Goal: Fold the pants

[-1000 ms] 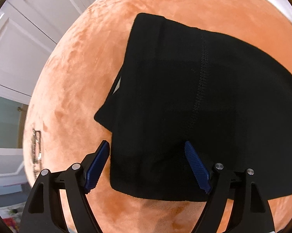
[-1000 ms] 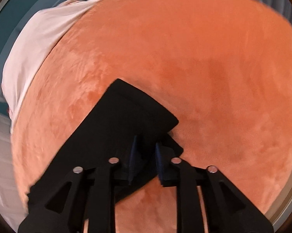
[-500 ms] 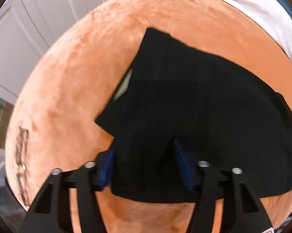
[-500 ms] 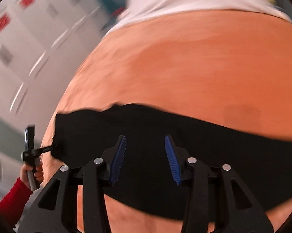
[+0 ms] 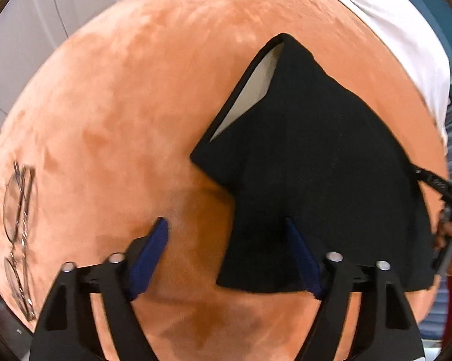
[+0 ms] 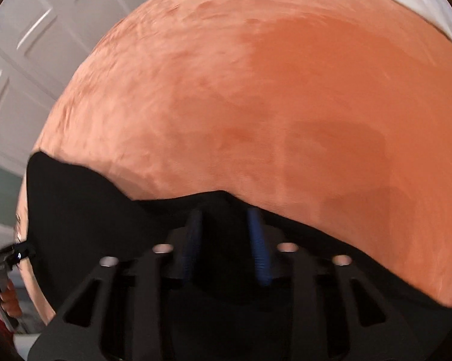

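Observation:
Black pants lie folded on an orange plush bedspread, with a pale inner lining showing at the far left fold. My left gripper is open just above the pants' near left corner, its right finger over the cloth and its left finger over the spread. In the right wrist view the pants fill the lower part. My right gripper has its jaws partly open with the pants' edge bunched between them. The right gripper also shows at the right rim of the left wrist view.
A pair of glasses lies on the spread at the far left. A white sheet covers the bed's far right end. White panelled doors stand beyond the bed. A hand in a red sleeve shows at the lower left.
My left gripper opened wider and shifted left off the pants' corner. My right gripper went lower onto the pants' edge and its jaws narrowed around the cloth.

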`<state>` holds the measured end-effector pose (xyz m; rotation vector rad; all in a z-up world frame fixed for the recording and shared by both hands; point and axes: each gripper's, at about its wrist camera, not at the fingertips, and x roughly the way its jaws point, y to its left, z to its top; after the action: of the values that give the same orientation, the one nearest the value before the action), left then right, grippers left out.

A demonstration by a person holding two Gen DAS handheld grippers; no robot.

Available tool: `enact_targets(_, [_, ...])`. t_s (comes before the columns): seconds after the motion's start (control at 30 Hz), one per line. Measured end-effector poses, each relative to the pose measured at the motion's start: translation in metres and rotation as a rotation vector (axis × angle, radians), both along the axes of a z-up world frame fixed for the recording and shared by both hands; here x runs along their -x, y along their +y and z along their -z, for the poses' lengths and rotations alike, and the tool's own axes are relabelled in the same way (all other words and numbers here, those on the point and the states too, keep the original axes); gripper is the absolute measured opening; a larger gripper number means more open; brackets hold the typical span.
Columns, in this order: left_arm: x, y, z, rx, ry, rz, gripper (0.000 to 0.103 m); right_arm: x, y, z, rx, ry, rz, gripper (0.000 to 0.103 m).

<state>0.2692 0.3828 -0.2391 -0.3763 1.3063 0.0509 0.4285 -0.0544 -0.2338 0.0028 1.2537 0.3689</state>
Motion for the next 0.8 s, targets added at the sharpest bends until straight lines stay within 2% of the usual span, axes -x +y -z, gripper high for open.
enact_targets(0.03, [-0.006, -0.005, -0.006, 0.048, -0.014, 0.029, 0.021, 0.000, 0.001, -0.005, 0.005, -0.015, -0.004, 0.009])
enact_targets(0.07, [-0.011, -0.005, -0.010, 0.096, -0.011, 0.029, 0.007, -0.001, -0.001, -0.013, -0.009, -0.044, 0.010, 0.008])
enact_targets(0.1, [-0.021, -0.002, -0.020, 0.084, -0.017, 0.015, 0.004, -0.003, -0.008, -0.020, -0.042, -0.065, 0.040, 0.008])
enact_targets(0.17, [-0.036, -0.001, -0.038, 0.056, -0.073, 0.036, 0.004, -0.008, -0.025, -0.025, -0.133, -0.098, 0.134, 0.007])
enact_targets(0.23, [-0.050, 0.008, -0.044, -0.008, -0.114, 0.037, 0.007, -0.009, -0.033, -0.017, -0.094, -0.138, 0.203, 0.002])
enact_targets(0.27, [-0.056, 0.009, -0.046, -0.020, -0.122, 0.036, 0.012, -0.010, -0.036, -0.008, -0.045, -0.138, 0.229, 0.004])
enact_targets(0.33, [-0.042, 0.002, -0.032, -0.048, -0.093, 0.039, 0.013, -0.007, -0.046, 0.004, -0.058, -0.050, 0.285, 0.008])
enact_targets(0.37, [-0.032, 0.005, -0.029, -0.035, -0.081, 0.033, 0.019, 0.005, -0.054, -0.003, -0.102, -0.054, 0.315, 0.008])
enact_targets(0.4, [-0.030, -0.004, -0.031, -0.018, -0.080, 0.023, 0.040, 0.019, -0.062, -0.014, -0.138, -0.099, 0.326, 0.008])
enact_targets(0.43, [-0.017, -0.003, -0.034, 0.002, -0.093, 0.007, 0.053, 0.040, -0.069, -0.029, -0.163, -0.164, 0.326, 0.019])
enact_targets(0.47, [-0.010, -0.014, -0.038, 0.006, -0.108, -0.004, 0.070, 0.061, -0.071, -0.040, -0.165, -0.211, 0.312, 0.045])
enact_targets(0.5, [0.007, -0.028, -0.048, 0.004, -0.122, -0.025, 0.073, 0.078, -0.070, -0.048, -0.168, -0.239, 0.297, 0.056])
enact_targets(0.57, [0.027, -0.042, -0.052, 0.051, -0.131, -0.024, 0.073, 0.115, -0.061, -0.056, -0.201, -0.264, 0.216, 0.059])
enact_targets(0.63, [0.037, -0.057, -0.051, 0.159, -0.116, -0.040, 0.073, 0.140, -0.041, -0.056, -0.215, -0.236, 0.126, 0.059])
enact_targets(0.7, [0.023, -0.063, -0.035, 0.323, -0.086, -0.062, 0.073, 0.164, -0.014, -0.053, -0.252, -0.184, 0.050, 0.059])
enact_targets(0.8, [0.005, -0.061, -0.015, 0.492, -0.034, -0.146, 0.070, 0.183, 0.018, -0.040, -0.381, -0.051, 0.009, 0.059])
